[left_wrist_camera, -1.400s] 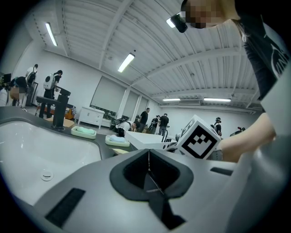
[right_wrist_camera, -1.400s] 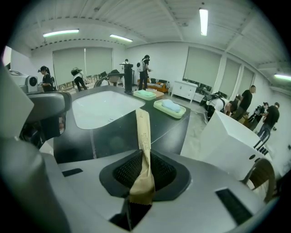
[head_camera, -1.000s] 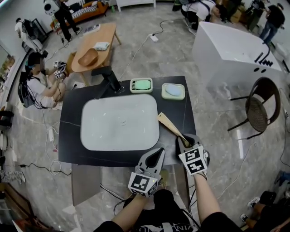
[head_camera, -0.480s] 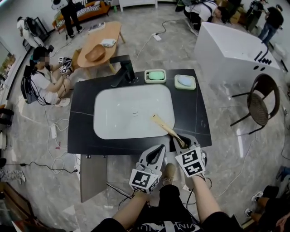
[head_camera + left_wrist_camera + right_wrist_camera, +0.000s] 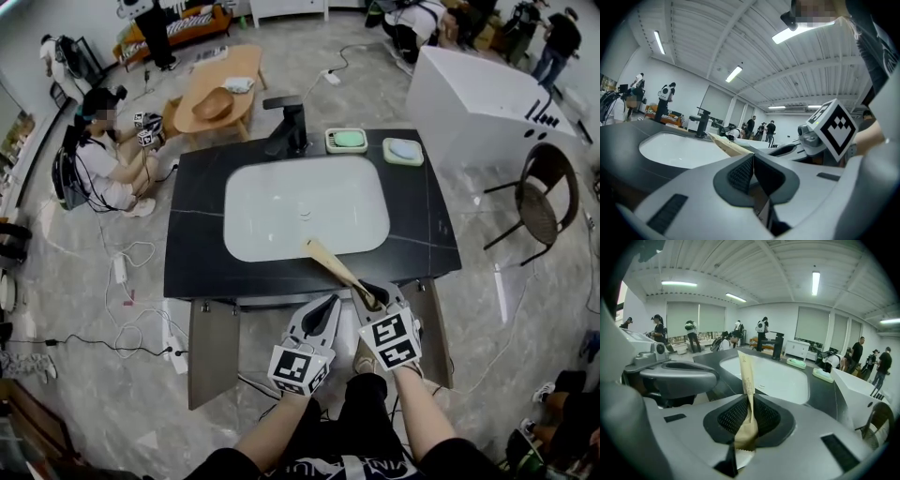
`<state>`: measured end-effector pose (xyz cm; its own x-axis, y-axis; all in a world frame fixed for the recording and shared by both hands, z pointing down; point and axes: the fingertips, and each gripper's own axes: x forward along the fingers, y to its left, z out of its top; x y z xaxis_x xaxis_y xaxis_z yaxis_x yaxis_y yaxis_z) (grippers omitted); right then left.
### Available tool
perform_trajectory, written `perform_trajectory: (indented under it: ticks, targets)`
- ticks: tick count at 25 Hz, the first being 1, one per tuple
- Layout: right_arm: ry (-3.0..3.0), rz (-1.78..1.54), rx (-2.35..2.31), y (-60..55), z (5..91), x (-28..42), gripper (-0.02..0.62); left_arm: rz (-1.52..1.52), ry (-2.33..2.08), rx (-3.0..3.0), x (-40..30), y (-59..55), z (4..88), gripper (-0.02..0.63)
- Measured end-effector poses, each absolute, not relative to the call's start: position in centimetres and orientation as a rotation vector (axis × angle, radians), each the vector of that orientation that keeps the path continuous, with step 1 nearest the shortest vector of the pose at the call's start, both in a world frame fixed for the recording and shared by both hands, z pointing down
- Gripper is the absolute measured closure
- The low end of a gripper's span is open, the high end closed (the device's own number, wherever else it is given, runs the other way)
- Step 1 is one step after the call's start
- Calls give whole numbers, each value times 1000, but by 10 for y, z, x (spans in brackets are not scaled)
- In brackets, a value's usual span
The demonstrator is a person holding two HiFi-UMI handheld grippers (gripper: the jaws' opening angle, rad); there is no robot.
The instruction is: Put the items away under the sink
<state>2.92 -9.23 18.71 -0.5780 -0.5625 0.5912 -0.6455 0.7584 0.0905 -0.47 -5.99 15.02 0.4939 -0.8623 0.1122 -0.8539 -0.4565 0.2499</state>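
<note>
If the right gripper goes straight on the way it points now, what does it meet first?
Probably the white sink basin: the right gripper points down over the black countertop, and its held paper packet would touch first. Depth is unclear.

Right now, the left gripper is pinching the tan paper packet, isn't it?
Not the left one. The right gripper is pinching the tan paper packet, as the right gripper view shows. The left gripper is shut with nothing in it.
</note>
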Motion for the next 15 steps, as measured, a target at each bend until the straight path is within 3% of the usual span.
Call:
perform_trajectory:
  ticks: [15]
  targets:
    - [-2440,91,819,3,199,-42,540,-37,-1523,2449,-63,15,170,597]
